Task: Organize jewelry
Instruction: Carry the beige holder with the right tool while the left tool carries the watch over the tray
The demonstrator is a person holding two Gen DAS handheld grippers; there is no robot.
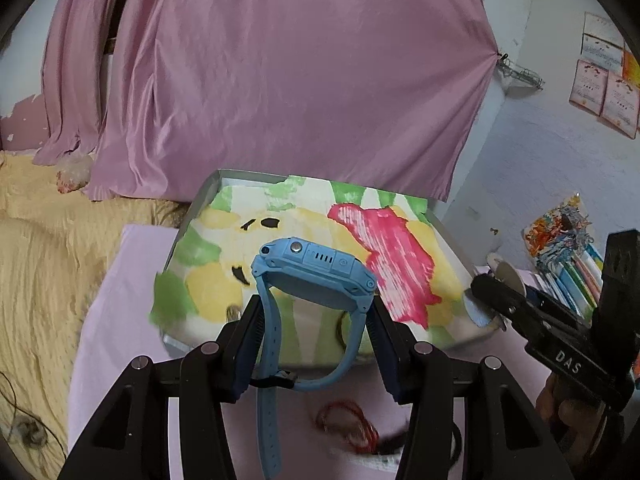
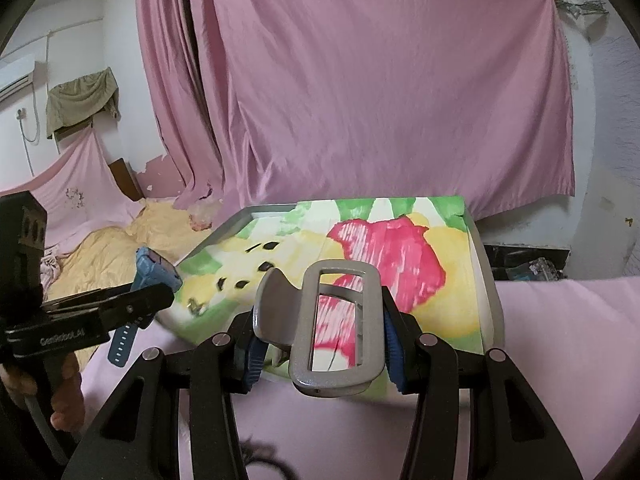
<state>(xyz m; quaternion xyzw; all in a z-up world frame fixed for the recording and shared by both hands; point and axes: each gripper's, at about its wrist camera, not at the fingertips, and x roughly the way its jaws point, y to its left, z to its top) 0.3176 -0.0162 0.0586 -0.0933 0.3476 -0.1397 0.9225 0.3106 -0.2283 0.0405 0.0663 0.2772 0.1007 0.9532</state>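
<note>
The left gripper [image 1: 316, 312] clamped the blue plastic smartwatch [image 1: 316, 272] above the painted-paper-lined tray's [image 1: 208, 196] near edge, strap hanging down; the right gripper [image 2: 320, 332] pinched a grey metal buckle-shaped clasp [image 2: 336, 320].

A pink cloth [image 1: 120, 320] covers the flat top. On it, just ahead of the left claw [image 1: 316, 316], sits a gray tray [image 1: 208, 188] with a painted paper [image 1: 280, 216] inside. Right below that claw, a red string [image 1: 352, 424] lies on the cloth.
</note>
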